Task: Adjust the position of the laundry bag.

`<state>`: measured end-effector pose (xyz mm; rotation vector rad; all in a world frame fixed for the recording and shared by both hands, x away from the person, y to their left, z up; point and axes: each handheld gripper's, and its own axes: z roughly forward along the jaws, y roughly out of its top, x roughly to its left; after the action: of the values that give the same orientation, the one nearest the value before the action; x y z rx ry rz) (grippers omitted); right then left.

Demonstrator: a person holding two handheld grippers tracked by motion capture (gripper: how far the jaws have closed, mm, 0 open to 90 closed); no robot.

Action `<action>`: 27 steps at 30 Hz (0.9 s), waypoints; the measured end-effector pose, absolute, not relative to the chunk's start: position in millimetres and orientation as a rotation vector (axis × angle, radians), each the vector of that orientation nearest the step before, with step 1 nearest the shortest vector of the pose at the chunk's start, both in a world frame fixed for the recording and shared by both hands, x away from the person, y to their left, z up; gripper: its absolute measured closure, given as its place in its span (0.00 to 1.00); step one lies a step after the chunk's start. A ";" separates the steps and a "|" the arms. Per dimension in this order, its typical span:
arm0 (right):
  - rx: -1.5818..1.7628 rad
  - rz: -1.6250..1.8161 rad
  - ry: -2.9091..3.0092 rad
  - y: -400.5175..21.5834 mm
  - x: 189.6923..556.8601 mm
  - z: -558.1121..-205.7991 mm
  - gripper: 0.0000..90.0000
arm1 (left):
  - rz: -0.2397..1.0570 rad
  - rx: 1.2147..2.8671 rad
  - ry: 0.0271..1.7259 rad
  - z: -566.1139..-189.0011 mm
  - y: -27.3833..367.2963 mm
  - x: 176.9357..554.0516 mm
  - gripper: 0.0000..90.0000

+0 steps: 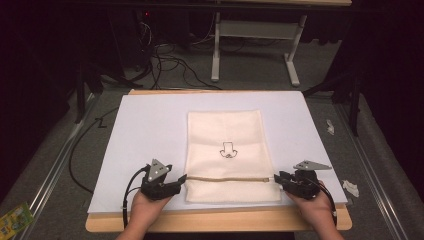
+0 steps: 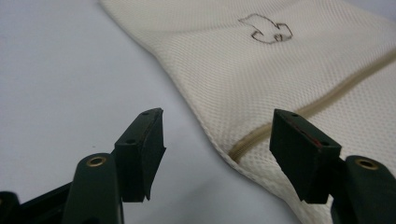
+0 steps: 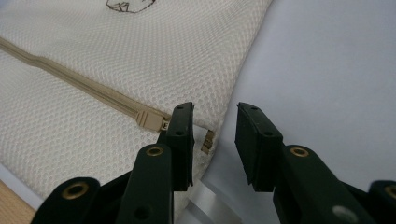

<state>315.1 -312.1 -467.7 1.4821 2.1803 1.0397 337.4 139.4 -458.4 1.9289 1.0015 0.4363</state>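
Inspecting the layout, I find a cream mesh bag [image 1: 227,155] lying flat at the centre of the white sheet [image 1: 145,125] that covers the table, its long axis running from the lower middle of the high view toward the upper middle. A tan zipper [image 1: 230,178] crosses the bag from side to side near its lower end, so its line runs straight between my two grippers. My left gripper [image 1: 176,183] sits at lower left of centre, at the zipper's left end; in the left gripper view its jaws stand well apart, with the bag's edge and the zipper's closed end lying between them, nothing clamped. My right gripper [image 1: 278,180] sits at lower right of centre, at the zipper's right end; in the right gripper view its jaws are apart with a narrower gap, and the zipper slider [image 3: 150,122] lies just beside the left-hand jaw, its small pull tab [image 3: 207,141] showing in the gap, not gripped. I judge the right gripper nearer to the slider, and the left placed to hold the fabric against a pull along the zipper line.
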 end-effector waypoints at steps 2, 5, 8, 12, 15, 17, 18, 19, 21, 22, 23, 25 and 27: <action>1.502 1.038 2.196 -309.8 316.2 -469.9 0.76 | 0.440 1.918 1.006 -459.0 141.4 338.6 0.40; 1.512 1.035 2.234 -306.3 316.0 -472.9 0.78 | 0.448 1.914 0.997 -458.7 141.4 338.3 0.40; 1.491 1.028 2.244 -305.8 316.2 -472.7 0.79 | 0.454 1.911 0.979 -457.2 139.6 338.1 0.40; 1.483 1.038 2.266 -307.0 318.2 -472.6 0.88 | 0.483 1.914 0.957 -455.7 137.1 338.1 0.41; 1.461 1.023 2.280 -305.1 317.4 -471.5 0.92 | 0.477 1.881 0.983 -454.8 137.4 340.3 0.41; 1.446 1.019 2.278 -304.4 316.1 -471.2 0.92 | 0.473 1.870 0.995 -455.0 137.8 342.0 0.40; 1.440 1.015 2.280 -304.0 315.8 -471.0 0.93 | 0.474 1.871 0.997 -455.3 138.1 342.6 0.40; 1.436 1.013 2.280 -304.1 315.8 -471.0 0.92 | 0.472 1.871 0.999 -455.5 138.6 342.9 0.40; 1.437 1.019 2.281 -304.7 315.7 -471.3 0.92 | 0.460 1.862 0.998 -456.7 141.0 342.0 0.40; 1.438 1.019 2.282 -305.2 315.7 -471.5 0.92 | 0.455 1.859 1.000 -457.4 142.4 341.1 0.40; 1.439 1.021 2.282 -305.3 315.7 -471.5 0.92 | 0.457 1.857 1.005 -458.0 143.6 340.0 0.40; 1.429 1.018 2.289 -305.1 315.8 -471.2 0.92 | 0.460 1.857 1.013 -457.9 145.6 337.9 0.40; 1.410 1.012 2.294 -305.4 315.9 -470.2 0.93 | 0.445 1.854 1.006 -455.1 145.0 336.9 0.40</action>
<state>315.9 -305.4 -470.2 1.4096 2.2935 1.0117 336.9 145.0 -455.1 1.8536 1.0061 0.4455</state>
